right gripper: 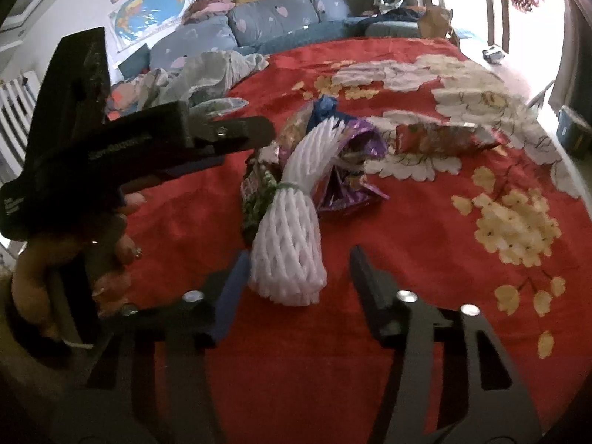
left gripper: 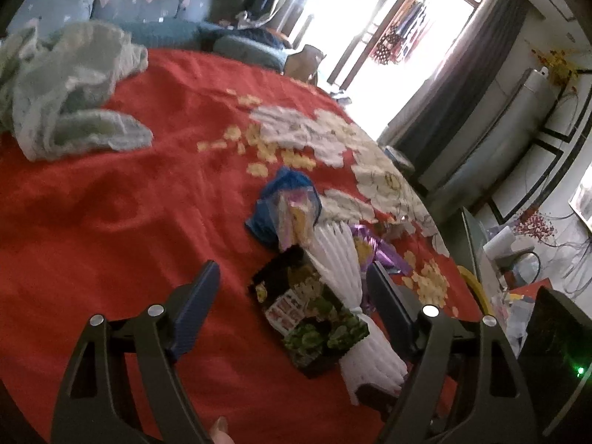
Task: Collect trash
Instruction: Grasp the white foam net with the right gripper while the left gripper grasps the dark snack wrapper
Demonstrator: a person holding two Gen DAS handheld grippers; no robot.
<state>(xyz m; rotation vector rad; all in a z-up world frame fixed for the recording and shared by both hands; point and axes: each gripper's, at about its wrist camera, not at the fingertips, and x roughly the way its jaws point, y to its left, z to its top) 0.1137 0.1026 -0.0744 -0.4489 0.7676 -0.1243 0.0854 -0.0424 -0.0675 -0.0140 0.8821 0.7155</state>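
A small heap of trash lies on the red flowered bedspread [left gripper: 129, 203]. It holds a white foam fruit net [left gripper: 340, 270] [right gripper: 292, 244], a black and green snack packet [left gripper: 314, 318] [right gripper: 255, 192], a purple wrapper [left gripper: 384, 255] [right gripper: 355, 170] and a blue bag [left gripper: 285, 192] [right gripper: 325, 105]. A red wrapper [right gripper: 436, 138] lies apart to the right. My left gripper [left gripper: 292, 281] is open and straddles the packet and the net. My right gripper [right gripper: 299, 259] is open around the net's near end; its left pad is at the net and the right one stands clear.
A crumpled pale green cloth [left gripper: 63, 85] [right gripper: 207, 74] lies at the bed's far left, in front of a blue sofa [left gripper: 148, 3]. The bed's edge runs along the right, with a cluttered side table [left gripper: 510, 251] beyond it. A hand [right gripper: 122, 251] holds the left tool close by.
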